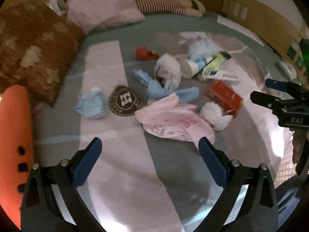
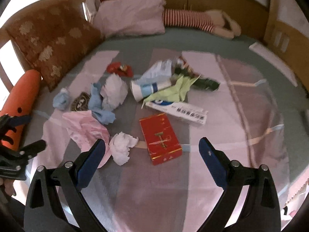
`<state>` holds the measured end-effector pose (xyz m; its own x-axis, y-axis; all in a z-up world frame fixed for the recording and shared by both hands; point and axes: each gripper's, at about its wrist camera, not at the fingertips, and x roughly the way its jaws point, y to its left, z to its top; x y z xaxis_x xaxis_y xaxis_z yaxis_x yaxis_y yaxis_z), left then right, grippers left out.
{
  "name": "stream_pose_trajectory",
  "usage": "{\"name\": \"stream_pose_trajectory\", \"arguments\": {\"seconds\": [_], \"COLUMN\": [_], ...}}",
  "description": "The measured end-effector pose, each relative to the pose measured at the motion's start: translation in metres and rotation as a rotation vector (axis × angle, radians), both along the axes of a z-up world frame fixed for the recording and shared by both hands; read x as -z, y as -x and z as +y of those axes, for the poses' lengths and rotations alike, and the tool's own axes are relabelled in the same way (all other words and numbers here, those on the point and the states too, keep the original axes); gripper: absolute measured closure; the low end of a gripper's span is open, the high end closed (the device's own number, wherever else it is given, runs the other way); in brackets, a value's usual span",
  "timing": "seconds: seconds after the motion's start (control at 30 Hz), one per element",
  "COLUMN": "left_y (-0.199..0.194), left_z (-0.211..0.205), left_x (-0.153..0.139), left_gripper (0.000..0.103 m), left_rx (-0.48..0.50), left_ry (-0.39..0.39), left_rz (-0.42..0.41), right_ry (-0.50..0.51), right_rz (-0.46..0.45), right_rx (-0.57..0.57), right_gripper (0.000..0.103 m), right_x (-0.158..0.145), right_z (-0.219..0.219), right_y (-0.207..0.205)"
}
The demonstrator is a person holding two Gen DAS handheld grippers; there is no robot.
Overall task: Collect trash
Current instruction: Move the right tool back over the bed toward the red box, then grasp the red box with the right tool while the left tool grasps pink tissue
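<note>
The flat red cardboard box (image 2: 160,137) lies straight ahead of the right gripper (image 2: 152,150), its long axis running away between the wide-spread, empty jaws; that hand looks nearer. The left gripper (image 1: 150,149), also spread and empty, hangs over the crumpled pink wrapper (image 1: 173,119). All litter sits mid-bed on the pink-and-grey patchwork cover (image 2: 241,104), pillows along the head edge.

1. Two pillows: one pink pillow (image 2: 131,15) and one brown pillow (image 2: 52,38).
2. One red box (image 2: 160,135).
3. Two white paper balls (image 2: 122,147).
4. One pink wrapper (image 2: 85,129).
5. One paper cup (image 2: 143,90).
6. One striped soft toy (image 2: 200,22).
7. One orange carrot toy (image 2: 21,100).
8. One long white box (image 2: 179,112).
</note>
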<state>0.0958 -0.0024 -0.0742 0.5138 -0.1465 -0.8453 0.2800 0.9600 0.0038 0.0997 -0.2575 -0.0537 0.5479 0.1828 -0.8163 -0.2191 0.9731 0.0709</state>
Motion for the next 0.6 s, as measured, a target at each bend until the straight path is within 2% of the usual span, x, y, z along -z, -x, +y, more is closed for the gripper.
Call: {"name": "stream_pose_trajectory", "arguments": {"seconds": [0.13, 0.2, 0.3, 0.37, 0.43, 0.47, 0.5, 0.6], "left_y": [-0.023, -0.032, -0.041, -0.044, -0.048, -0.048, -0.047, -0.041], "left_z": [0.005, 0.006, 0.0, -0.004, -0.007, -0.007, -0.006, 0.0], "left_x": [0.016, 0.021, 0.031, 0.04, 0.046, 0.046, 0.042, 0.019], "left_gripper": [0.004, 0.004, 0.005, 0.023, 0.064, 0.074, 0.081, 0.091], "left_rx": [0.004, 0.013, 0.037, 0.066, 0.079, 0.08, 0.084, 0.096], "left_ry": [0.062, 0.123, 0.134, 0.136, 0.144, 0.147, 0.166, 0.22], "left_rz": [0.006, -0.01, 0.005, 0.04, 0.1, 0.113, 0.116, 0.099], "right_ry": [-0.011, -0.036, -0.057, -0.056, -0.015, -0.014, -0.029, -0.07], "right_rz": [0.062, 0.103, 0.149, 0.185, 0.173, 0.178, 0.185, 0.176], "right_rx": [0.004, 0.007, 0.004, -0.011, -0.021, -0.021, -0.019, -0.013], "right_gripper": [0.015, 0.019, 0.026, 0.031, 0.035, 0.041, 0.041, 0.042], "right_x": [0.023, 0.034, 0.05, 0.06, 0.063, 0.062, 0.061, 0.049], "right_z": [-0.003, -0.006, -0.009, -0.009, -0.009, -0.01, -0.012, -0.017], "right_y": [-0.024, -0.034, -0.043, -0.048, -0.049, -0.049, -0.049, -0.047]}}
